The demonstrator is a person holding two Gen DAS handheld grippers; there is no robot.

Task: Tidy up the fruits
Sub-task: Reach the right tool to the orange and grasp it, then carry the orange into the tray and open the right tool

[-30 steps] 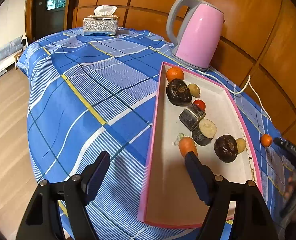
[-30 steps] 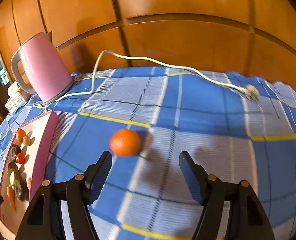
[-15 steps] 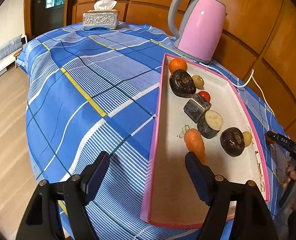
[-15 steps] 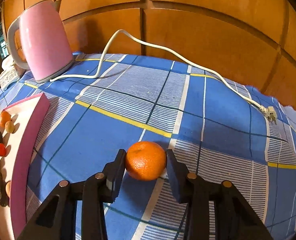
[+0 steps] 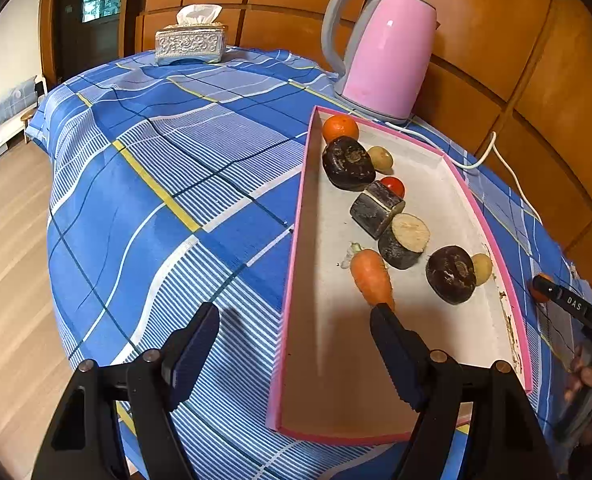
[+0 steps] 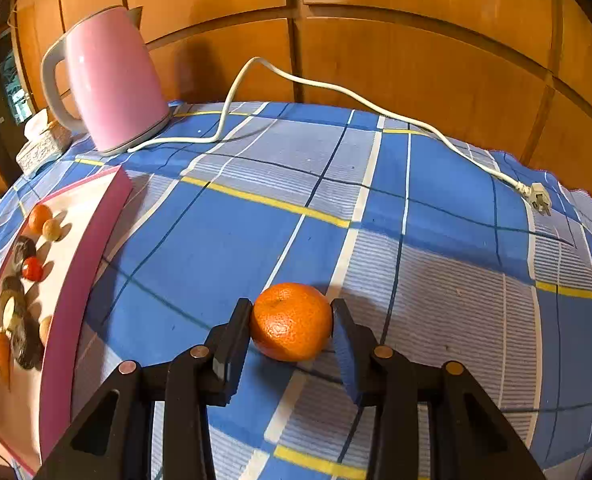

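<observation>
Right wrist view shows the right gripper (image 6: pixel 291 322) clamped on a mandarin (image 6: pixel 291 321), both pads touching its sides, the fruit sitting on or just above the blue checked tablecloth (image 6: pixel 231 240) near the camera. To the left lies the pink tray (image 6: pixel 75 280), its long pink wall well apart from the fruit with bare cloth between. Far left stands the pink kettle (image 6: pixel 107 80), and its white cord (image 6: pixel 336 92) runs across the far side of the cloth to a plug (image 6: pixel 538 198) at the far right. Wooden wall panels close off the far edge.

Left wrist view has the left gripper (image 5: pixel 296 340) with fingers wide apart and holding nothing, straddling the tray's (image 5: pixel 296 248) left wall; its right finger (image 5: pixel 392 344) overlaps the tip of a carrot (image 5: pixel 371 276). Inside the tray, along the middle, lie another mandarin (image 5: pixel 340 128), dark round pieces, a small tomato (image 5: pixel 393 185) and small potatoes. The tray's near end is bare. A tissue box (image 5: pixel 191 42) stands at the far edge of the table.
</observation>
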